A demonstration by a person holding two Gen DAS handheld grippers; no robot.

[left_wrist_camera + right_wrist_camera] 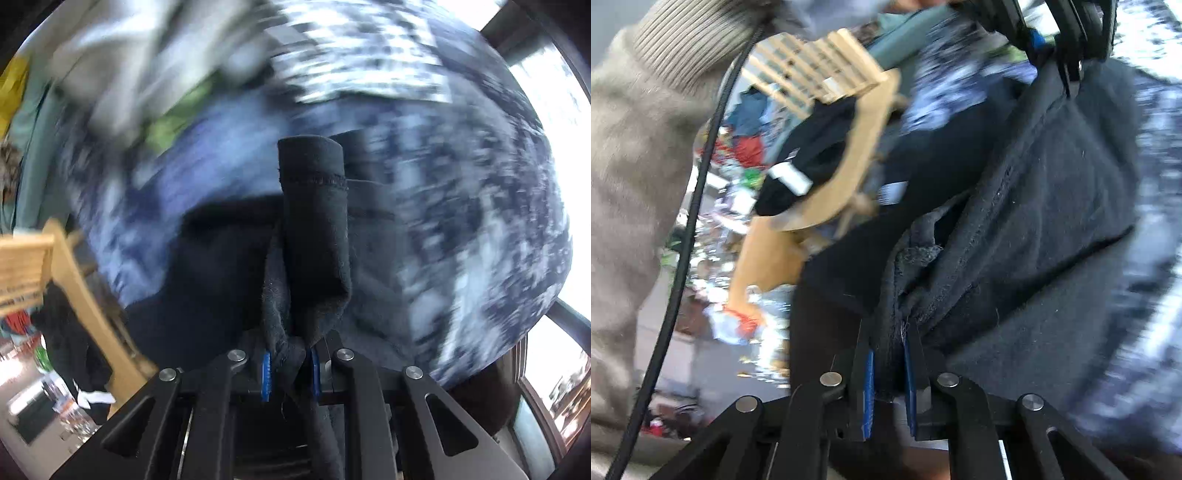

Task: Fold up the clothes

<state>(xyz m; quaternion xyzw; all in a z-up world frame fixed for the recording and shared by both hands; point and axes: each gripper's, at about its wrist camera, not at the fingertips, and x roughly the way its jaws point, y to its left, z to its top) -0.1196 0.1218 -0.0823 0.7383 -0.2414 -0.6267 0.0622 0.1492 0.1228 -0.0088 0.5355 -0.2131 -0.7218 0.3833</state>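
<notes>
A black garment (314,229) is held up over a blue and white patterned bedspread (461,221). My left gripper (290,354) is shut on a bunched hem of it, which stands up between the blue pads. My right gripper (890,354) is shut on another edge of the same black garment (1034,221). The cloth stretches from it up to the left gripper (1060,48) at the top of the right wrist view. Both views are blurred by motion.
A wooden chair (62,266) with dark clothes draped on it stands left of the bed, also in the right wrist view (849,122). Pale and green clothes (140,74) lie at the far side of the bedspread. A beige sleeve (635,166) fills the left.
</notes>
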